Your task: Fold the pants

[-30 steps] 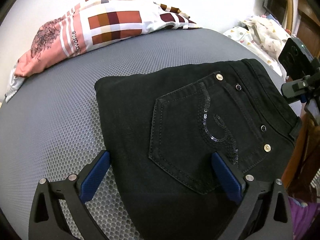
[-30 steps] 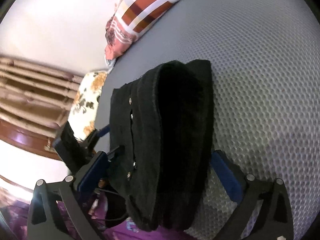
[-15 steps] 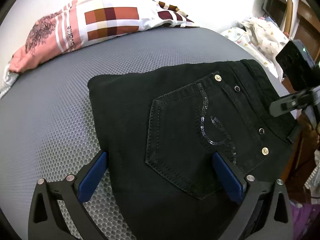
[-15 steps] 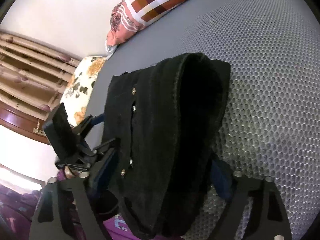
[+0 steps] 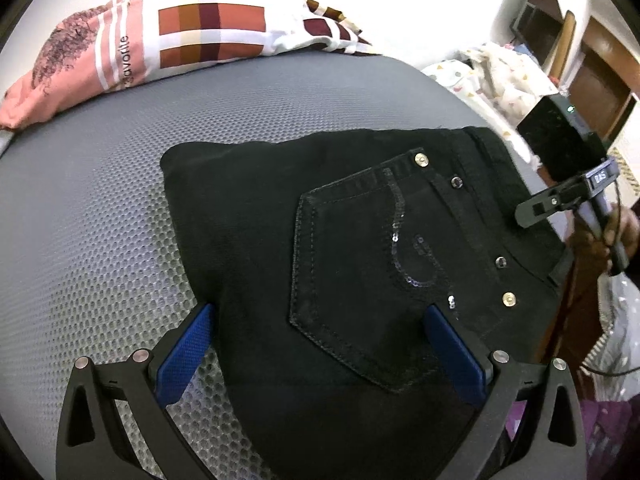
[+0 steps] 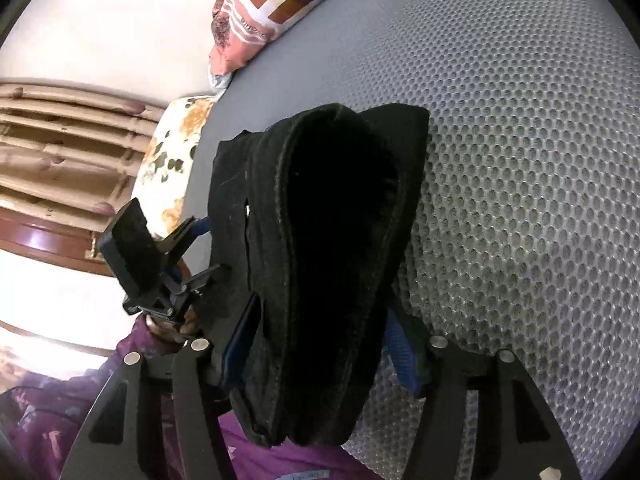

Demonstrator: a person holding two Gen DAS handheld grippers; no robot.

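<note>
Pants point(image 5: 360, 264) on mattress point(image 5: 100, 220); pillow point(image 5: 168, 36) behind.

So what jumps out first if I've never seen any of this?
The folded black jeans fill the middle of the grey honeycomb mattress, a sequin swirl on the back pocket. Behind them lies a checked pillow by the wall. The right claw is closing around the thick folded edge of the jeans.

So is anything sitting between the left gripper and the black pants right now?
Nothing visible. The left gripper is open, its blue fingers straddling the folded black pants on the grey mattress. The patterned pillow lies well beyond.
</note>
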